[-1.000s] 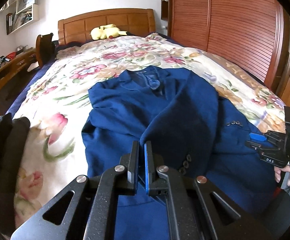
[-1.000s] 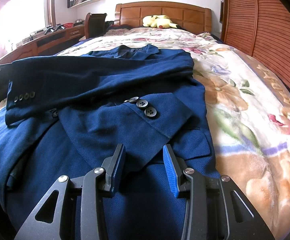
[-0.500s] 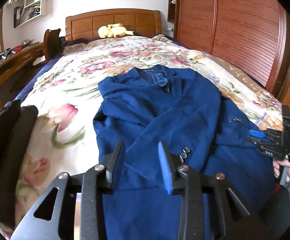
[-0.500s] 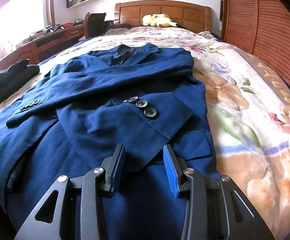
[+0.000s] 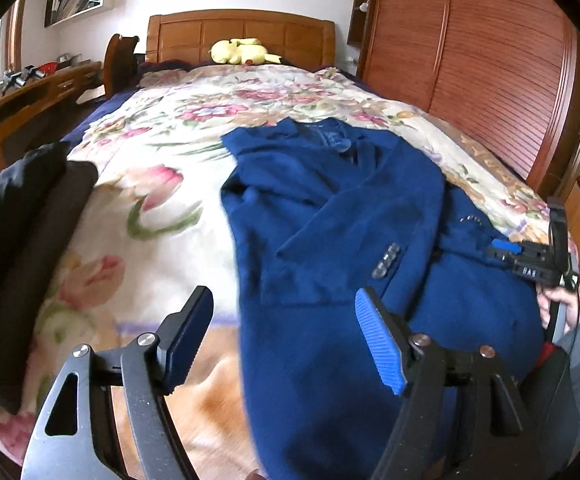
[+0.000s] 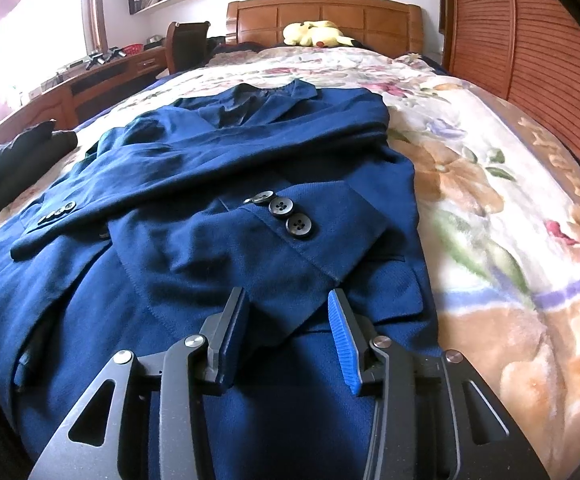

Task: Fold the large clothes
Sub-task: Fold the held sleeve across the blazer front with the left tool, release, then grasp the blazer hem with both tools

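Blue jacket (image 6: pixel 218 208): woven suit cloth, lying flat on floral bedspread (image 6: pixel 490 208), collar toward wooden headboard (image 6: pixel 326 20); both sleeves folded across front, dark four-hole cuff buttons (image 6: pixel 286 216) showing. Left gripper (image 5: pixel 286 344): jaws wide apart, empty, over jacket's edge. Right gripper (image 6: pixel 286 344): jaws parted, empty, above hem; lettering on its body unreadable

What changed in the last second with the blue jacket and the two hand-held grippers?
The left hand-held gripper, shut on a sleeve cuff a second ago, opened and let it go. That sleeve dropped flat across the blue jacket. The right hand-held gripper stayed open over the hem.
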### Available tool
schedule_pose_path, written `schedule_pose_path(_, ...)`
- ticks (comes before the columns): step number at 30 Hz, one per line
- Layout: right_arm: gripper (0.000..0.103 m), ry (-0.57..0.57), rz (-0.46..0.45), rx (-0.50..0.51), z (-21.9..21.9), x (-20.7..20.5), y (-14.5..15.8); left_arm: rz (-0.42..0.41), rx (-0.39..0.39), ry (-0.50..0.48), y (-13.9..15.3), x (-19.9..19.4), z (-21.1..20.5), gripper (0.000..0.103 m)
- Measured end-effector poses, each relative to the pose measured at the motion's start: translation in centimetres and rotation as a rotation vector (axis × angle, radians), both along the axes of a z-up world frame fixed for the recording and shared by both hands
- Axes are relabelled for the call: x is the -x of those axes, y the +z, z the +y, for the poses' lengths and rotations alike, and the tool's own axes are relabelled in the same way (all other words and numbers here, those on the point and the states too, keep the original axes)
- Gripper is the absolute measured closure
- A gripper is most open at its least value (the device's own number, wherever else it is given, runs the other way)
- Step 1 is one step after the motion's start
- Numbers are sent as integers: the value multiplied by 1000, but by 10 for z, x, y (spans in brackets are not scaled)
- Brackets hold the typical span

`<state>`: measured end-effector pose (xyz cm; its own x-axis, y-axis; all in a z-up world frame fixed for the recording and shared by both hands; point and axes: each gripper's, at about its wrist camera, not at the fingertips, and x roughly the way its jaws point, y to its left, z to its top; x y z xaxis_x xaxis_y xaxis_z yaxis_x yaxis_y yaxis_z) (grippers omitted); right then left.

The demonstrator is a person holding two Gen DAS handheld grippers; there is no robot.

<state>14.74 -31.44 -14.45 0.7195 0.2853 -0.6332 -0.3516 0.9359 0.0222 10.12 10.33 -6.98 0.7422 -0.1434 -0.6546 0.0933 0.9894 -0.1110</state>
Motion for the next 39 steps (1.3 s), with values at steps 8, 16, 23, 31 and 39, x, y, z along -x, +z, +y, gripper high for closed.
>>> schedule_pose_path(8,60,-18,21,22,3,2,5,4,1,34,-1,33,22,28)
schedule_pose_path(16,60,-46,56,101,11,42,30,10,-1,18,-5,62,21,28)
schedule_pose_path(23,60,-2,51,172,7,84,57,-3,25,35,-7,68,19,28)
schedule_pose_path(31,51,-25,46,170,-18,99,59,47,25,54,-17,65,12,28)
schedule_pose_path(39,50,-97,81,170,-52,105,45,55,34,38,-18,73,-3,28)
